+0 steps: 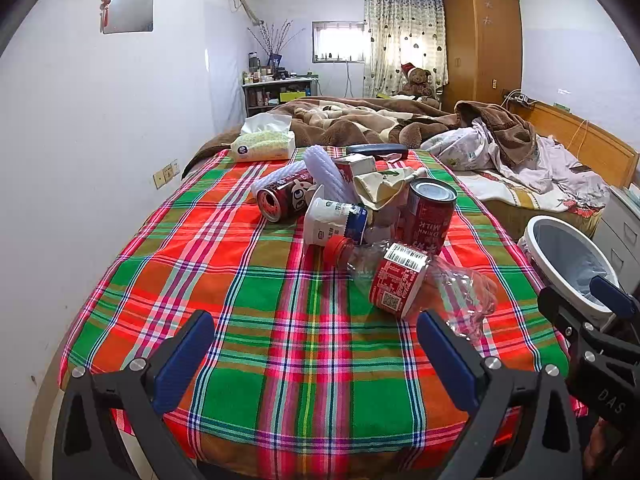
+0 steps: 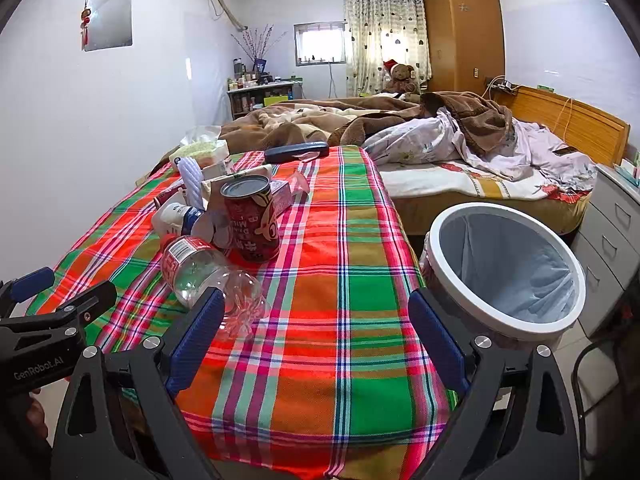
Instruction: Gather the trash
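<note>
**Trash heaped mid-table, both grippers empty**

Left gripper (image 1: 316, 360) hovers, jaws wide, near table's front edge. Crushed bottle (image 1: 404, 280) leans into the pile: pulling it may topple the upright can (image 1: 430, 216). Right gripper (image 2: 316, 340) wide, empty. Bin (image 2: 508, 268) beside table's right edge.

1. Both views are bright and evenly lit by daylight from the small barred window (image 1: 338, 42) and the sheer patterned curtain (image 1: 404, 36) at upper centre; both glare white.
2. Shadows are soft.
3. Fisheye bending curves walls; corners vignette black.
4. Focus is sharp throughout.
</note>
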A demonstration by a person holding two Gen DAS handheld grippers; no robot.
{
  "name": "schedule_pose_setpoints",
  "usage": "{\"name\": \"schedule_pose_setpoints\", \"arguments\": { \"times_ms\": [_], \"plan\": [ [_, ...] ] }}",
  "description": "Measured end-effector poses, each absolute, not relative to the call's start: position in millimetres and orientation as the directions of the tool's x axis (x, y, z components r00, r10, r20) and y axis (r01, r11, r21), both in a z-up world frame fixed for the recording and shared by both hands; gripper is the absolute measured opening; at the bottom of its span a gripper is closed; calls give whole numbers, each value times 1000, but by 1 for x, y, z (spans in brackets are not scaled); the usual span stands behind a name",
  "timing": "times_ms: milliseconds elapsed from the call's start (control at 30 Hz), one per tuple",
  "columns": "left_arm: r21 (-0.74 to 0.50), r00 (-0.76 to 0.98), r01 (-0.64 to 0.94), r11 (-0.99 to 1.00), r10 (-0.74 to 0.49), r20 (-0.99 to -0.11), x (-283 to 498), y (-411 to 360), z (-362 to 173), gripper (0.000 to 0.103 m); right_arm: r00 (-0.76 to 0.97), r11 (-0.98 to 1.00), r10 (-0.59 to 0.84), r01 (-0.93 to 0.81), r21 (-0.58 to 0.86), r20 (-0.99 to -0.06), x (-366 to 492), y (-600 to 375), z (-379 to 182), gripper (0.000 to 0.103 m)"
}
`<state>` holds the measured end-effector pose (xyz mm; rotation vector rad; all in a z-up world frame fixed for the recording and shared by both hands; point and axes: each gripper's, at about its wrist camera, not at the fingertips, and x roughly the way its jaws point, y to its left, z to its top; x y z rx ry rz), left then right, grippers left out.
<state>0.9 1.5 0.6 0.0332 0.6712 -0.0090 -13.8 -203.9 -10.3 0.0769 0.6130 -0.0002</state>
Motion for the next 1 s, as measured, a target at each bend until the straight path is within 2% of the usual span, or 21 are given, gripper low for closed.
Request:
{"name": "schedule_pose_setpoints", "arguments": {
  "times_ms": [1000],
  "plan": [
    [25, 784, 22, 999, -2, -621, 0, 0, 3, 102, 819, 997, 20, 24, 69, -574, -15, -204, -9, 95]
  ]
}}
